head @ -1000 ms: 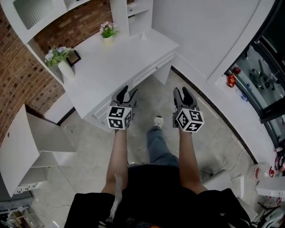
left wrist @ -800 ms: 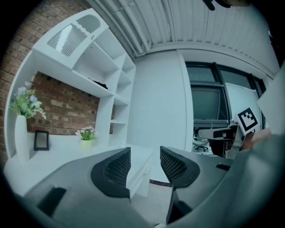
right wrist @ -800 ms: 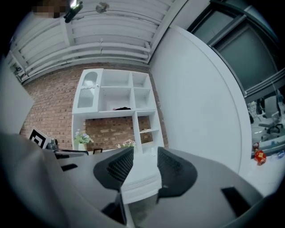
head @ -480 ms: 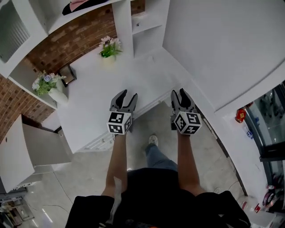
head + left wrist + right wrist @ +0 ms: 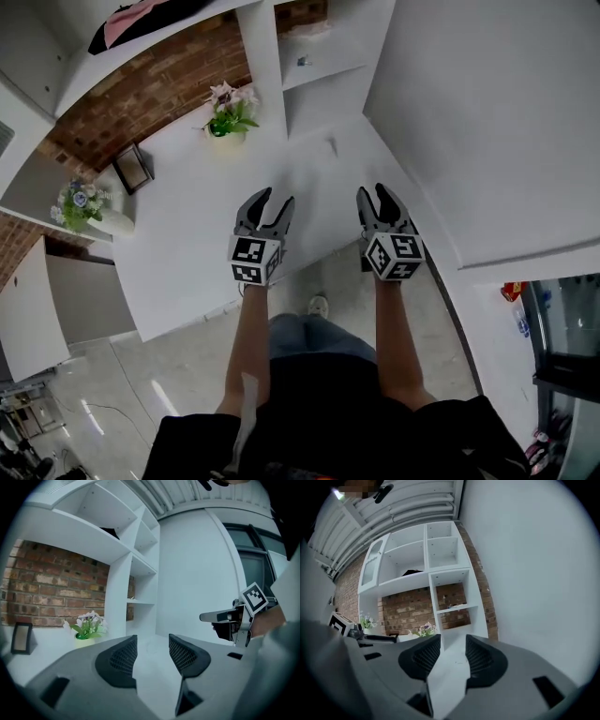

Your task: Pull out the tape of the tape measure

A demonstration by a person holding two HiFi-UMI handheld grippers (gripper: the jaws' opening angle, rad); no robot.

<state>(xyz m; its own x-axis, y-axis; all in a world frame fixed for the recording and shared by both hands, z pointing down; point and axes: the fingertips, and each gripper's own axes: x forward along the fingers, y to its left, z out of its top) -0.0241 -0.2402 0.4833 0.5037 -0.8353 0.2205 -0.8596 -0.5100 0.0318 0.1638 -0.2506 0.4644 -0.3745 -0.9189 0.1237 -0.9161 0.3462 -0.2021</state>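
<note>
**Fig. 1. 2 grey, marker-cubed two-jaw grippers held above the front edge of a white desk [image 5: 187,234].**
The left gripper [image 5: 274,199] and the right gripper [image 5: 375,192], the latter near the desk's front right corner, hover side by side without touching. Each has its 2 mesh-faced jaws moderately parted, holding and touching nothing, with bare desktop beyond the gap. A small pale object [image 5: 330,145] toward the desk's rear right corner is too small to confirm as the tape measure.

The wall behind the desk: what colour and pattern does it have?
The wall is red-brown brick with pale mortar; clearest in the left gripper view.
</note>
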